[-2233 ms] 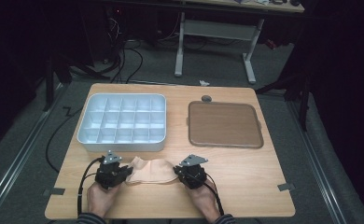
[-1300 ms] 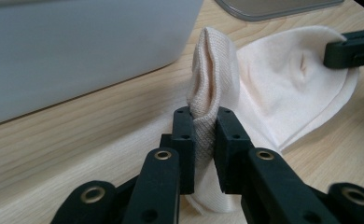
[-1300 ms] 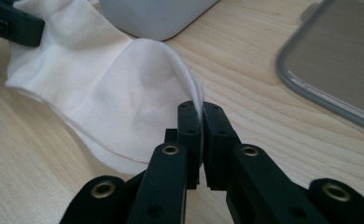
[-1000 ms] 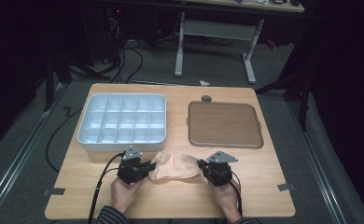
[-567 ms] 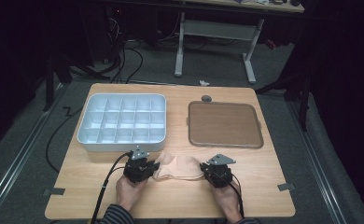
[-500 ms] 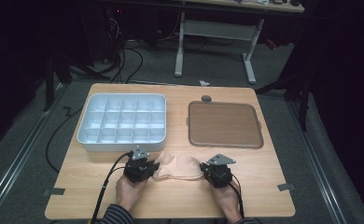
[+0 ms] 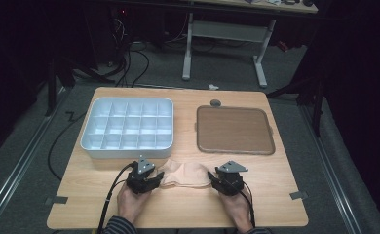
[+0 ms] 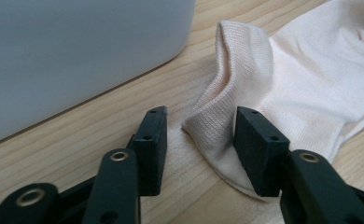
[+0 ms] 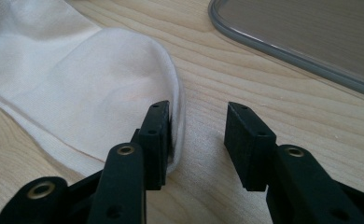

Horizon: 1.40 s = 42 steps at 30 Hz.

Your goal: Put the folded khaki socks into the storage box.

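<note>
A: Sock (image 7: 185, 174), pale peach, lies flat on the worktop (image 7: 275, 190) near its front edge, just in front of the white divided bin (image 7: 128, 128) and between the two hands. Why there?

B: My guess is it was stretched out by its two ends so it sits smooth and can be folded or lifted toward the bin. The brown tray (image 7: 235, 130) on the right stands well apart and plays no part yet.

A: And the left hand-held gripper (image 8: 199, 133)?

B: Its jaws have just been opening and stand apart. The ribbed cuff edge rises between them, but the pads do not press on it.

A: The right hand-held gripper (image 9: 198, 128)?

B: Same story: jaws have just been opening, now apart. The rounded toe end lies against the inner face of one jaw, and bare wood shows in the gap. Nothing is clamped.

A: So both ends are let go?

B: It looks so. The cloth rests on the wood by its own weight, slightly humped at the cuff.
</note>
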Available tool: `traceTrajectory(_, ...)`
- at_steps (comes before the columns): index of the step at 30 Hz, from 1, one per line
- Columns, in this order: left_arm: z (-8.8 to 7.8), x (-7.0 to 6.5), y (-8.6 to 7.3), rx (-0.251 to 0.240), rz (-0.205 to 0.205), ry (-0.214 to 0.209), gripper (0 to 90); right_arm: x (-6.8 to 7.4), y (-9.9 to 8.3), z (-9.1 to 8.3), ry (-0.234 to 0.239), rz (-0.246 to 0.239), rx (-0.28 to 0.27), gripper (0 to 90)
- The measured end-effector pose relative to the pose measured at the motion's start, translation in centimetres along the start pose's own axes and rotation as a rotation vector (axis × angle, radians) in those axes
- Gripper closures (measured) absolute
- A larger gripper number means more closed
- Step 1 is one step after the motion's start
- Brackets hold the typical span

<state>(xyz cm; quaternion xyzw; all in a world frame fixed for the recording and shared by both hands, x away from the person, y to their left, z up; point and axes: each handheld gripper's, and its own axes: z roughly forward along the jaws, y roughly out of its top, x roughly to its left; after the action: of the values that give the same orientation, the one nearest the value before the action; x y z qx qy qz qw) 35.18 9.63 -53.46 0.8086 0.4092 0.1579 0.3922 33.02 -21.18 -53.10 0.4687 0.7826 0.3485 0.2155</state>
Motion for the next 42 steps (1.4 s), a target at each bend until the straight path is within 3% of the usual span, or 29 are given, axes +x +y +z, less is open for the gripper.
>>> traceTrajectory(5, 0.0, 0.1, 0.0, 0.0, -0.008, 0.005, 51.3, -0.3, 0.0, -0.3, -0.002, 0.029, -0.018, 55.3)
traceTrajectory(6, 0.0, 0.1, 0.0, 0.0, -0.01, 0.002, 50.7, -0.4, 0.2, -0.9, 0.011, 0.045, -0.051, 54.0)
traceTrajectory(9, 0.0, 0.1, 0.0, 0.002, -0.01, 0.001, 48.5, -0.5, 0.5, -1.5, 0.008, 0.05, -0.081, 53.1)
traceTrajectory(12, 0.0, 0.1, -0.1, 0.004, -0.011, 0.004, 42.3, -0.3, 0.7, -2.2, 0.026, 0.057, -0.099, 58.3)
traceTrajectory(18, -0.1, 0.2, -0.1, 0.002, -0.028, 0.002, 39.3, 1.3, 1.2, -2.8, 0.095, 0.001, -0.114, 76.7)
traceTrajectory(23, -0.1, 0.3, -0.1, 0.001, -0.038, -0.005, 40.5, 3.1, 2.0, -1.9, 0.172, -0.025, -0.093, 84.8)
traceTrajectory(29, -0.1, 0.2, -0.1, 0.001, -0.031, 0.011, 42.5, 5.0, 2.6, 0.1, 0.224, -0.052, -0.06, 85.9)
traceTrajectory(37, -0.1, 0.2, -0.1, 0.0, -0.029, 0.014, 44.5, 6.9, 3.1, 2.1, 0.257, -0.065, -0.023, 86.0)
traceTrajectory(41, -0.1, 0.4, -0.1, -0.003, -0.04, -0.004, 44.1, 7.6, 3.2, 2.9, 0.271, -0.09, 0.005, 86.0)
traceTrajectory(42, 0.0, 0.4, 0.0, -0.003, -0.042, -0.012, 43.5, 8.0, 3.1, 3.3, 0.266, -0.124, 0.03, 86.5)
